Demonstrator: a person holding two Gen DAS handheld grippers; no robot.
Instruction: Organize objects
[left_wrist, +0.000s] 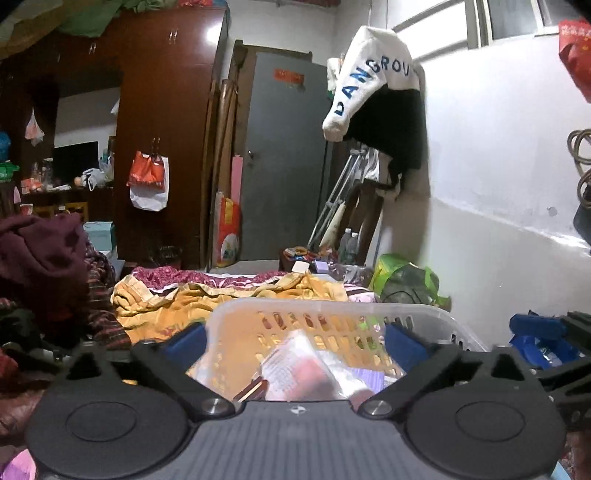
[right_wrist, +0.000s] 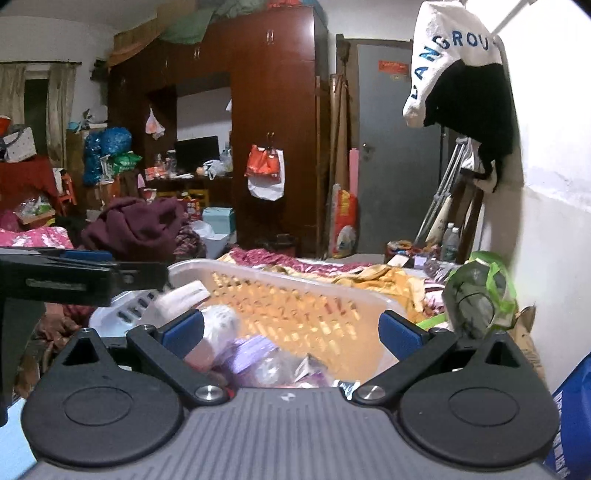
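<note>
Left wrist view: the left gripper (left_wrist: 295, 341) is seen with jaws spread wide, nothing clamped between the blue pads (left_wrist: 186, 341). Just beyond them a translucent white basket (left_wrist: 332, 306) sits on the bed, with the yellow blanket (left_wrist: 207, 299) behind it. Inside the basket, clear plastic packets (left_wrist: 299, 365) are blurred; the contents cannot be told apart. At the far right edge, part of the right gripper (left_wrist: 543, 339) is caught from the side.

Right wrist view: the right gripper (right_wrist: 291, 330) is likewise seen wide open, holding nothing, over the near rim of the same basket (right_wrist: 280, 273). Shown only here: the basket's left end, where a white carton (right_wrist: 184, 295) leans at the rim, and a purple packet (right_wrist: 255, 354) among crumpled wrappers. The left gripper (right_wrist: 85, 277) crosses the left edge as a dark bar, level with the basket rim. Only this view takes in the maroon garment (right_wrist: 136, 225) in full, heaped far left, and a blue item (right_wrist: 572, 417) at the near right.

Both views: a green bag (right_wrist: 480, 291) is noted right of the basket against the wall.

Basket: slotted walls, yellow showing through, tilted in the right view.
</note>
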